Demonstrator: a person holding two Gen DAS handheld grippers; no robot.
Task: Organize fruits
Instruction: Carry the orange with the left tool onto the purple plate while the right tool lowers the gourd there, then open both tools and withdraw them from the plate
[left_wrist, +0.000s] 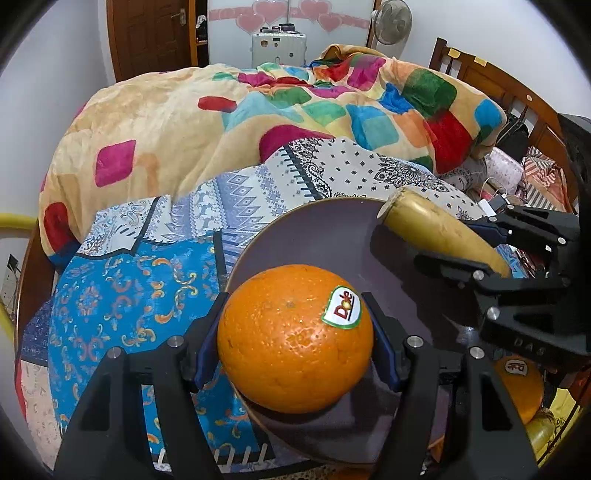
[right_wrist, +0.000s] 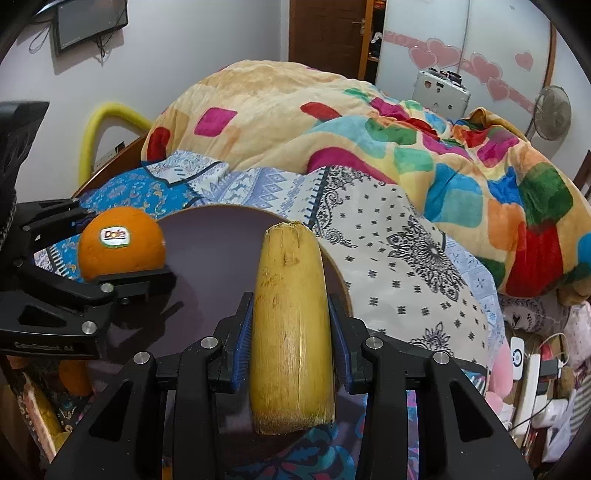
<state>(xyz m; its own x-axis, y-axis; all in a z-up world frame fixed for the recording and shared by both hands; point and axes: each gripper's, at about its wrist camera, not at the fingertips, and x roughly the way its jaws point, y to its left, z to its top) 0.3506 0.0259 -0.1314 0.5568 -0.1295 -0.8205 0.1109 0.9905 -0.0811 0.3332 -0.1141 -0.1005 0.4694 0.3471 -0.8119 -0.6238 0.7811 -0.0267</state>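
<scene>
Two matching black hand-held grippers with blue pads

The left gripper (left_wrist: 295, 332) and the right gripper (right_wrist: 291, 332) are each built of matte black angular plastic links with triangular cut-outs, joined by round silver screw heads. Ribbed blue pads (right_wrist: 242, 343) line the inner faces of the fingers. Faint raised lettering marks the side of each gripper's body, too small to read surely.

Colourful blanket (left_wrist: 229, 122), perhaps fan (left_wrist: 391, 22) behind

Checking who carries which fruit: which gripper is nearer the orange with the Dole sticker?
Left. The left gripper is clamped on the orange; the right gripper, beside it over the plate, holds the banana.
</scene>
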